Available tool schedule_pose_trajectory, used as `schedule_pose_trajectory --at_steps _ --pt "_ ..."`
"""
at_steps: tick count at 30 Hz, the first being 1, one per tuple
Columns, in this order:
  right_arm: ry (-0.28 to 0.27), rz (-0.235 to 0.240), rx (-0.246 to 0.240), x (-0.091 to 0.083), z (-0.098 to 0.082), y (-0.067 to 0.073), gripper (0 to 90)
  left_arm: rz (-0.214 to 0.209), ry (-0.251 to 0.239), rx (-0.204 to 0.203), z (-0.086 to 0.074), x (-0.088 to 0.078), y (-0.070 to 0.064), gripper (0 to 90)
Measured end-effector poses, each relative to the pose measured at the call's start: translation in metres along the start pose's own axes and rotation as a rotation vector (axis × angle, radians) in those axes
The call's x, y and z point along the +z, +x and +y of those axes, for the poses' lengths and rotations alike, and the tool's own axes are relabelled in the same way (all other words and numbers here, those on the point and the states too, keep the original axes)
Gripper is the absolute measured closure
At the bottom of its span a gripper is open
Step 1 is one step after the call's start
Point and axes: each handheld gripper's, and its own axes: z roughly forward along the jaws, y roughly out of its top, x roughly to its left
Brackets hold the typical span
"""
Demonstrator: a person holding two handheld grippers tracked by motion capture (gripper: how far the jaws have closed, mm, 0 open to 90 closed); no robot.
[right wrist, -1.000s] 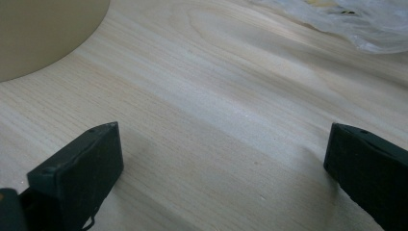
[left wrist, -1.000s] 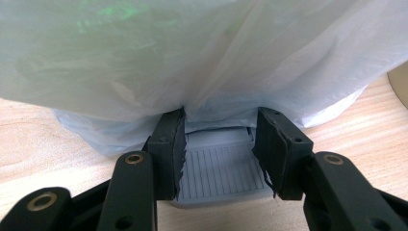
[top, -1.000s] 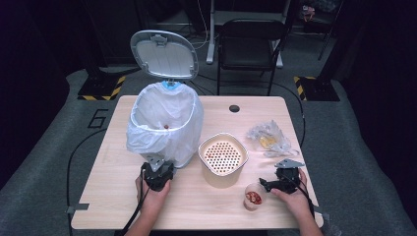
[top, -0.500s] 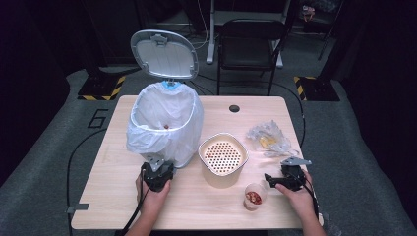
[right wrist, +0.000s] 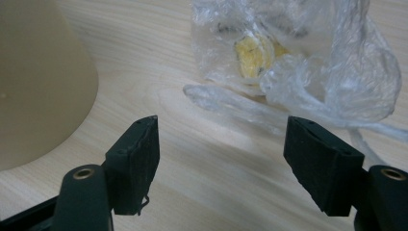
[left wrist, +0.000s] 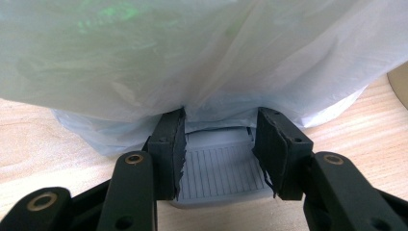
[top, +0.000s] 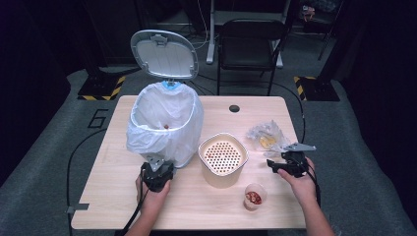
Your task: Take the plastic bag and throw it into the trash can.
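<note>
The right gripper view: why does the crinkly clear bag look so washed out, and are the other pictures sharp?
In the right gripper view, light glares white off the clear bag, blurring its creases around the yellow bit; the beige container at the left is soft. In the left gripper view, the white bin liner is hazy with a green tint. In the high view, the table is lit, its surroundings dark.

Bright lit table, dark surroundings, soft focus
</note>
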Motion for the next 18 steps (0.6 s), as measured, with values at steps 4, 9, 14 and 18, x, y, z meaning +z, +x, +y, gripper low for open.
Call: schedule_pose_trajectory --at_steps 4,9,14,18 --pt "0.001 -0.006 0.009 -0.003 0.008 -0.001 28.6 0.0 -0.005 -0.006 0.0 0.0 0.0 54.0" --pt "-0.008 -0.016 0.004 -0.011 0.019 -0.002 28.4 0.002 -0.007 -0.006 0.0 0.0 0.0 54.0" --pt "-0.007 -0.041 -0.017 -0.013 0.034 -0.007 24.4 0.0 0.0 0.0 0.0 0.0 0.0 54.0" --pt "-0.003 -0.063 -0.027 -0.008 0.044 -0.011 20.1 0.0 -0.006 -0.007 0.0 0.0 0.0 54.0"
